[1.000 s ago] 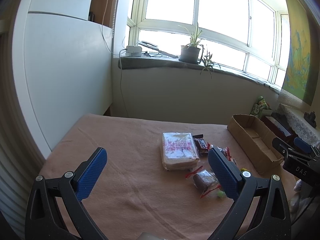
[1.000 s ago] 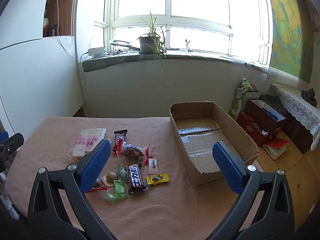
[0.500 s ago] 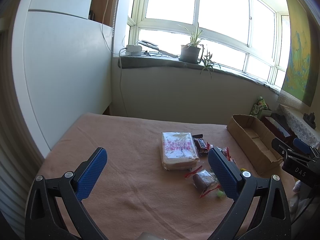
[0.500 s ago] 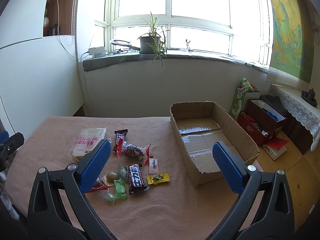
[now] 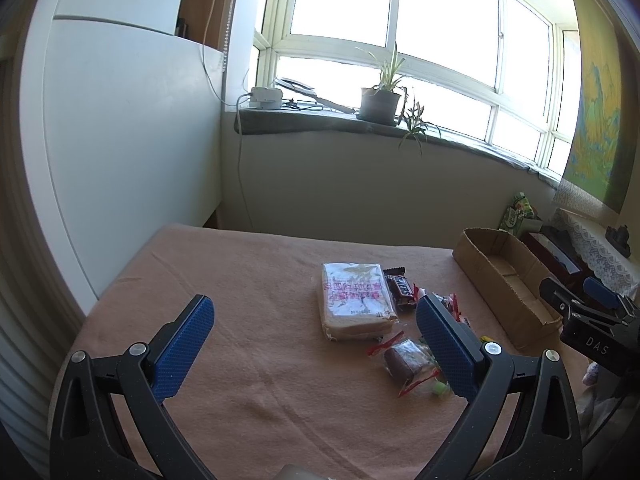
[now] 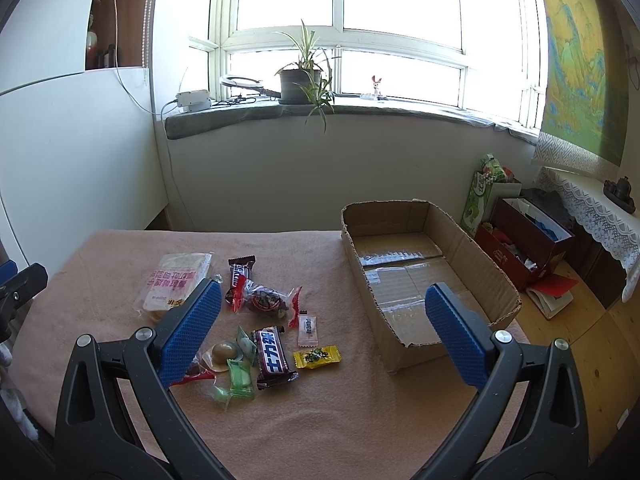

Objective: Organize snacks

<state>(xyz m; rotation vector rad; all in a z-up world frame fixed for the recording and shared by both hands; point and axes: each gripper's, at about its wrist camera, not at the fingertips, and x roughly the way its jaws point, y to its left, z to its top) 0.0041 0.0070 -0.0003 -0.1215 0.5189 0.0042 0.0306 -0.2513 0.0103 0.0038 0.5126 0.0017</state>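
The snacks lie in a loose cluster on the counter (image 6: 312, 432), which is covered in a soft, slightly rumpled pinkish-tan cloth. Largest is a flat, square bread packet (image 5: 354, 300) in clear crinkly film with pink print. Just beside it is a dark brown Snickers bar (image 6: 239, 280), then a clear bag with red crimped ends (image 6: 266, 300) holding what may be nuts, though the contents are hard to tell. Nearer the camera sit a glossy dark chocolate bar with white lettering (image 6: 274, 356), a small yellow foil sweet (image 6: 317, 356), a thin white sachet (image 6: 307, 326), two green wrapped candies (image 6: 240, 378) and a round brownish sweet in clear wrap (image 6: 223, 352).

To their right stands an open, shallow corrugated cardboard box (image 6: 472, 248) with ragged edges and tape across its floor; nothing is in it.

The right gripper (image 6: 318, 316) hovers above the cluster, its blue, knurled jaws spread wide and empty. The left gripper (image 5: 312, 330) likewise hangs with jaws wide, holding nothing
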